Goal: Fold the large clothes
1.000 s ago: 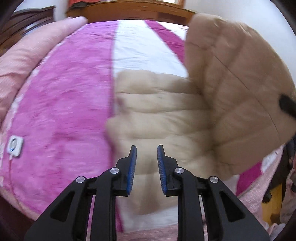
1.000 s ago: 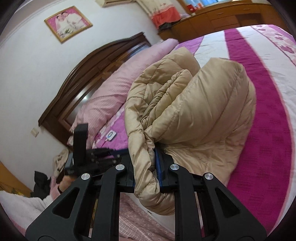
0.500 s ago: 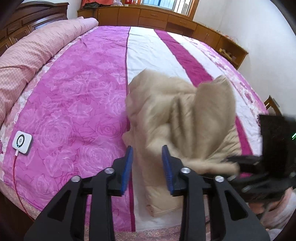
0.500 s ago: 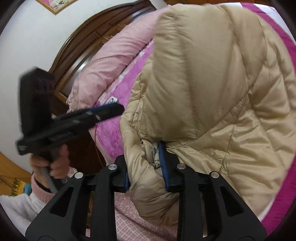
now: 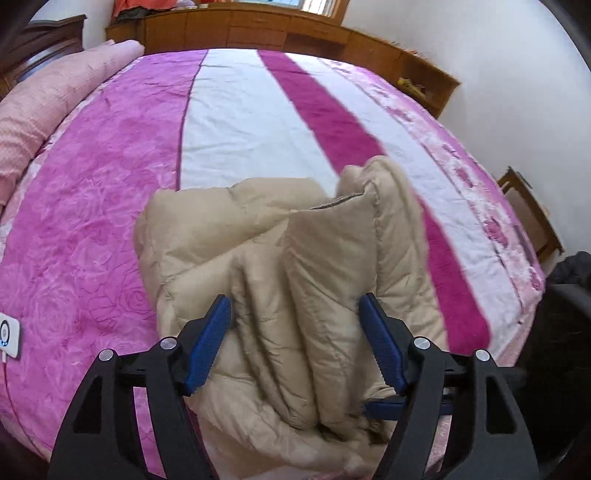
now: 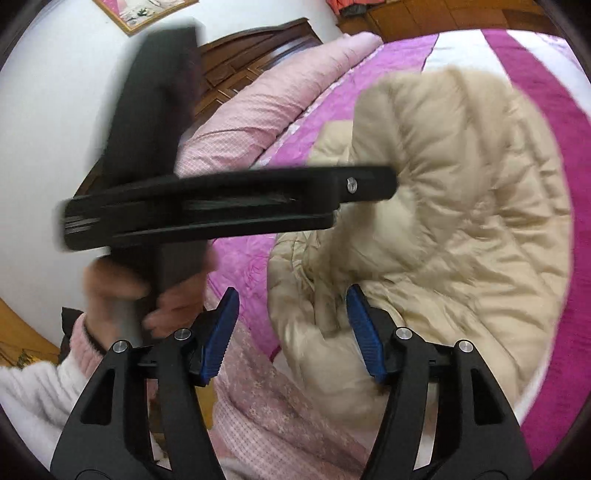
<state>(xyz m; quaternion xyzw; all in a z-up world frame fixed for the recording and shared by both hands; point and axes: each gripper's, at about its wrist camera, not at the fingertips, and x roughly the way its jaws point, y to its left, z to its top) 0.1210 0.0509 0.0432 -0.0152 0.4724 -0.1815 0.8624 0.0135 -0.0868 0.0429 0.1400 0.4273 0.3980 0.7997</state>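
Note:
A beige quilted down jacket [image 5: 280, 266] lies bunched in thick folds on the pink and white striped bedspread [image 5: 236, 122], near the bed's front edge. My left gripper [image 5: 295, 325] is open, its blue pads wide apart on either side of a jacket fold, not clamping it. My right gripper [image 6: 291, 317] is open too, just above the jacket's near edge [image 6: 443, 206], holding nothing. The left gripper's black body [image 6: 229, 203] crosses the right wrist view, held by a hand in a pink sleeve.
A pink duvet roll [image 5: 48, 107] lies along the bed's left side by a dark wooden headboard [image 6: 255, 59]. Wooden cabinets [image 5: 295, 33] line the far wall. A white controller [image 5: 9, 334] sits on the bedspread at left. A wooden chair [image 5: 532, 214] stands at right.
My right gripper has opened and let go of the jacket, which has dropped onto the bed in folds. My left gripper has opened wider and come down over the jacket.

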